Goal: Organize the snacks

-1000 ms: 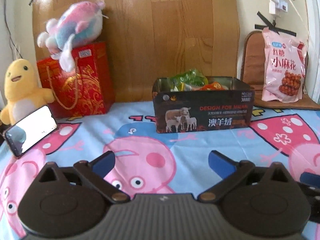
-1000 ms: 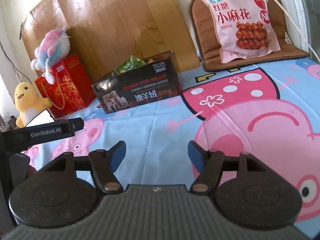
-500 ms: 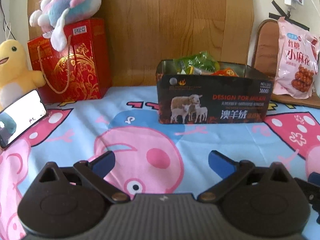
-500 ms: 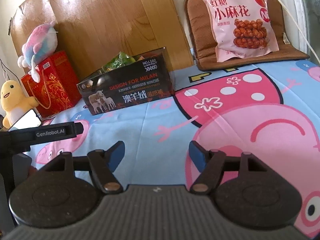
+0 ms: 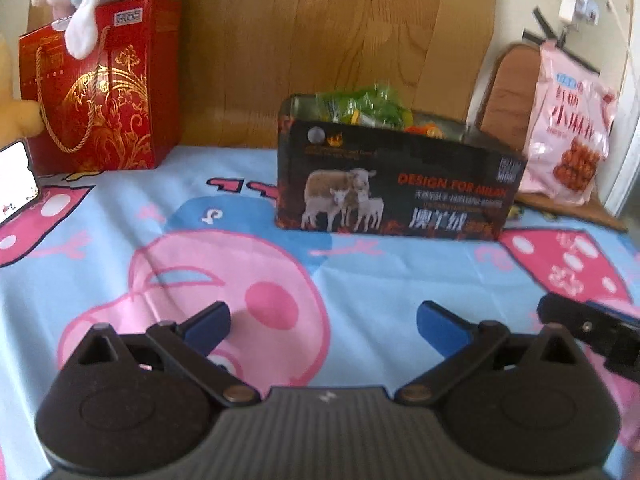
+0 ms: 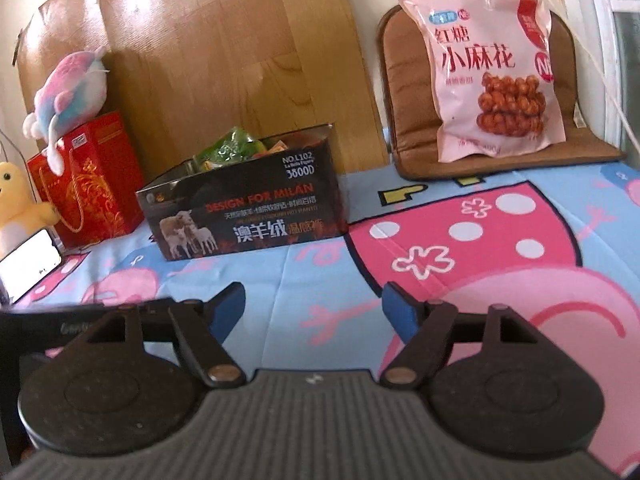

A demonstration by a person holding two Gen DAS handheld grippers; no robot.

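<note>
Both my grippers are empty. My left gripper [image 5: 324, 322] stands wide apart over the cartoon-printed sheet [image 5: 120, 264] with nothing between its blue pads; my right gripper [image 6: 314, 312] has just been opening its jaws further, also with nothing between them.

The snack tin [image 6: 244, 216] sits left of centre in the right wrist view, already holding green and orange packets [image 6: 230, 148]. The pink snack bag [image 6: 496, 76] leans upright on a brown cushion [image 6: 408, 120] at the upper right, well apart from the tin.

I judge the bag is my next target, and that is where trouble lies. It is puffy and slick, so a pinch on its face could slide off or crush what is inside; a nudge could tip it flat. The tin is fairly full, so a big bag may not settle and could push smaller packets over the rim. The sheet is soft and may let the tin shift.

Readable writing: the tin says "DESIGN FOR MILAN", "NO.L102", "3800D" and "澳羊绒"; the bag reads "红糖 小麻花".
</note>
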